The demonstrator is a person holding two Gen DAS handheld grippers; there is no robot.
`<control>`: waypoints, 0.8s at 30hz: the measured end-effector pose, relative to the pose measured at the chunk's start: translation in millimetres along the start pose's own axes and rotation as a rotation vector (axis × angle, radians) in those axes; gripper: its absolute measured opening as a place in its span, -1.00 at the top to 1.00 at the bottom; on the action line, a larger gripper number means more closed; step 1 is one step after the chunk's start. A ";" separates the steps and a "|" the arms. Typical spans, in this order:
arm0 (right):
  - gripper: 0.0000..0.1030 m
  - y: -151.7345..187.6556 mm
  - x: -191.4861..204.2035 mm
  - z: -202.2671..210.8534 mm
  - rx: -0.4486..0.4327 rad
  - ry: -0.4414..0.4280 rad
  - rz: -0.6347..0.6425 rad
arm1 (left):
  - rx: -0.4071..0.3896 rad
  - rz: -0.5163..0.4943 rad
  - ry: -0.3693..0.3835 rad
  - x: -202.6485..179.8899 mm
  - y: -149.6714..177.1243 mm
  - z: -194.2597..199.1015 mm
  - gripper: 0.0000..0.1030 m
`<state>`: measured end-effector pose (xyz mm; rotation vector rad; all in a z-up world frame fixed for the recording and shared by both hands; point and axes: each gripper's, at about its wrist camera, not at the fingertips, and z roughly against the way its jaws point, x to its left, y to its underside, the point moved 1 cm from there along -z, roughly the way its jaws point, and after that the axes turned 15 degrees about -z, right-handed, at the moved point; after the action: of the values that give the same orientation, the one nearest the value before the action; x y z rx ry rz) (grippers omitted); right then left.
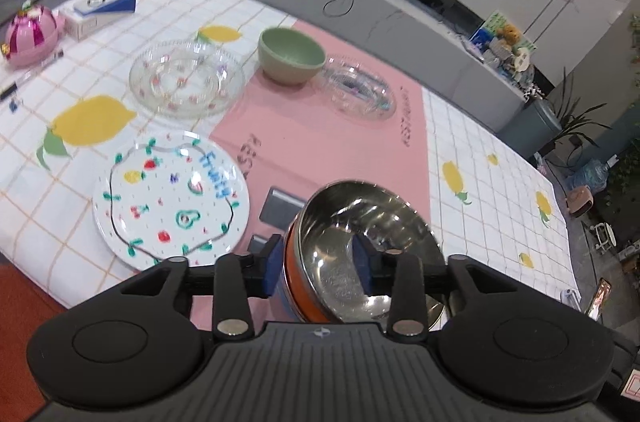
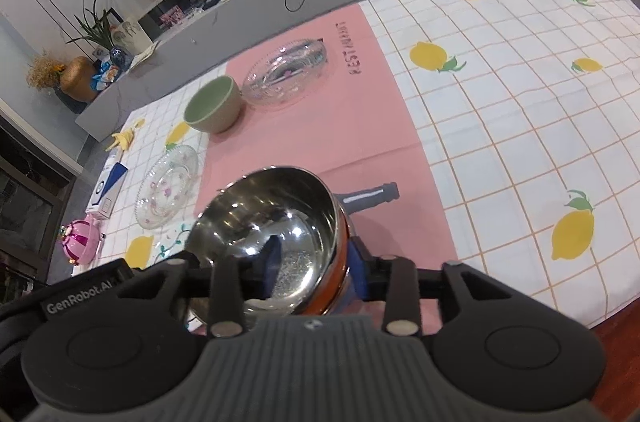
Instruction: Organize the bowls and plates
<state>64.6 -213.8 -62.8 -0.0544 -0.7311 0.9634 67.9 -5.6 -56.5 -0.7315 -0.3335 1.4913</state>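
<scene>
Straddling the steel bowl rim at 9 and 3 o'clock, left gripper and right gripper both spread, pads apparently clear, probably letting go.

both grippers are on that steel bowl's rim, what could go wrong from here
1. The steel bowl seems to sit tilted on an orange-banded bowl; with the left gripper and right gripper spread either side of its rim, not clearly pinching, it may slide or tip.
2. The fruit plate lies close beside the stack, so a slipping bowl could strike it.
</scene>
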 end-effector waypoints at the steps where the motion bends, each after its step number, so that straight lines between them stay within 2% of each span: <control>1: 0.11 -0.3 1.3 2.8 -0.005 -0.004 0.003 | -0.006 -0.011 0.002 0.0 -1.5 2.8 0.07; 8: -0.18 -8.8 14.0 12.9 -0.032 -0.010 0.031 | -0.038 -0.097 0.000 3.8 -19.3 16.6 -0.24; 16: -0.26 -28.5 47.5 7.4 -0.022 -0.017 0.119 | -0.048 -0.115 0.052 20.1 -49.4 21.9 -0.26; 24: -0.29 -55.8 80.9 -18.4 0.032 -0.017 0.165 | -0.046 -0.081 0.042 53.4 -81.5 5.6 -0.26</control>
<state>144.7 -180.0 -13.3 -0.0792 -0.7353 1.1339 132.4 53.9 -13.9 -0.7758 -0.3621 1.3941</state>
